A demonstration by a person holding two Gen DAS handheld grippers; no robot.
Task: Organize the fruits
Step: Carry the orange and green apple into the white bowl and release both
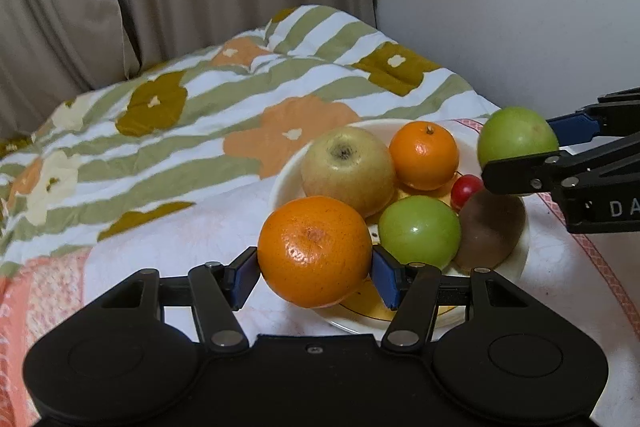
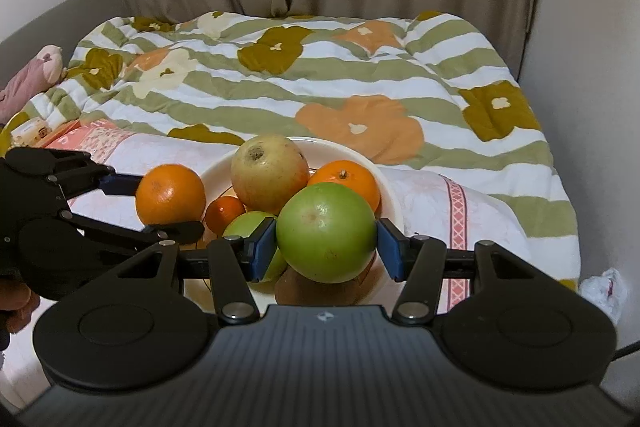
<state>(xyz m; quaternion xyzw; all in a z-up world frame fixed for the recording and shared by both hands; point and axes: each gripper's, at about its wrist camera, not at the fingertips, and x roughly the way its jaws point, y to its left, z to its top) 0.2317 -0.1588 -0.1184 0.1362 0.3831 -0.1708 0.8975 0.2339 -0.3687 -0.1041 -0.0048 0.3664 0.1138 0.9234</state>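
A round orange citrus fruit (image 1: 315, 251) is clamped by the left gripper (image 1: 315, 273). A smooth green apple (image 2: 326, 231) is clamped by the right gripper (image 2: 326, 247), both held above the white plate (image 1: 288, 167), likely for sorting.

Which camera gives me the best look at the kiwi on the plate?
The left wrist view. There the kiwi lies at the plate's right edge, most of its brown side exposed below the right gripper. In the right wrist view only a brown sliver shows beneath the held green apple.
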